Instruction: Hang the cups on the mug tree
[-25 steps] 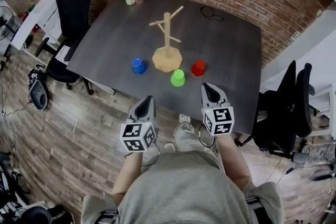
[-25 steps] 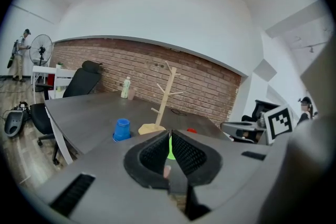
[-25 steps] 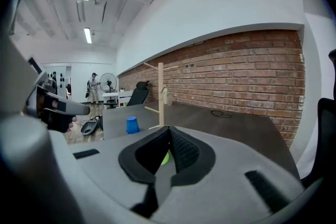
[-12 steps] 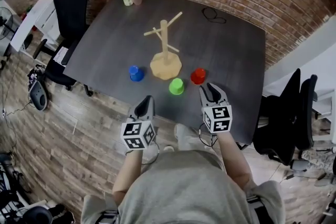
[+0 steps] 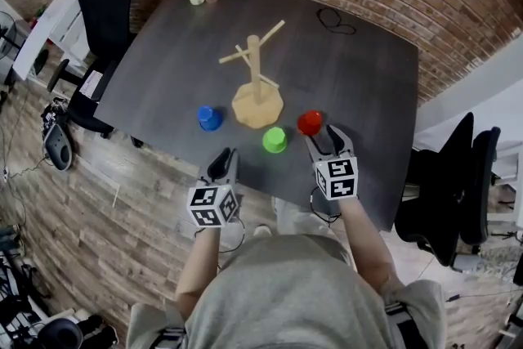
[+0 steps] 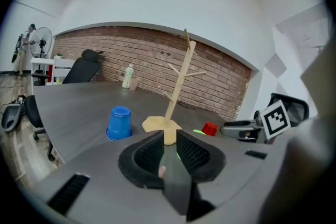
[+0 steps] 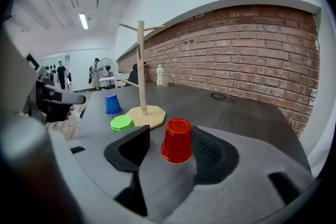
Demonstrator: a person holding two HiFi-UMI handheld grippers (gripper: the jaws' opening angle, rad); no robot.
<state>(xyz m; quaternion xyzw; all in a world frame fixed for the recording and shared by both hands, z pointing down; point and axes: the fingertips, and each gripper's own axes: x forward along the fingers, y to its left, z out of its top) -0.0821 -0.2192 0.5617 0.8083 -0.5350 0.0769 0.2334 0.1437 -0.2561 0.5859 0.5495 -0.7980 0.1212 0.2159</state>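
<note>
Both claws have come forward to the near edge of the counter [image 5: 359, 94], jaws just opening: right claw [image 5: 330, 135] gapes wide with the inverted red cup [image 5: 309, 123] standing untouched at its gap, left claw [image 5: 222, 161] narrowly parted and empty, green cup [image 5: 274, 140], blue cup [image 5: 209, 118] and mug tree [image 5: 257, 86] beyond.

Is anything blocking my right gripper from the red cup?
Nothing visible. The right gripper has just been opening its jaws, and the red cup stands upside down in the gap between them, touching neither pad.
</note>
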